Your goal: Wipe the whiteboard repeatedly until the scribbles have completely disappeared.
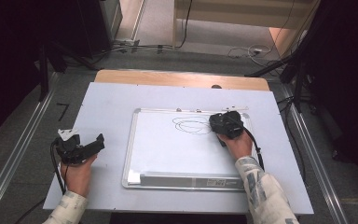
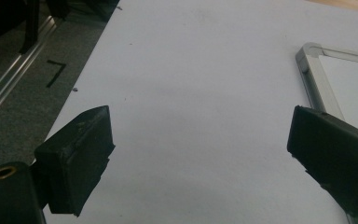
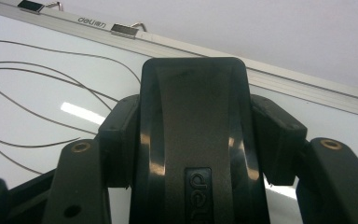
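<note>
Your right gripper (image 1: 223,122) has its jaws clamped on the black eraser (image 3: 195,140), sitting on the whiteboard (image 1: 168,154) at its 1 o'clock corner, right beside the scribbled loops (image 1: 191,125). Your left gripper (image 1: 81,147) rests at 9 o'clock of the board on the desk (image 1: 107,102), jaws wide apart with nothing between them.
</note>
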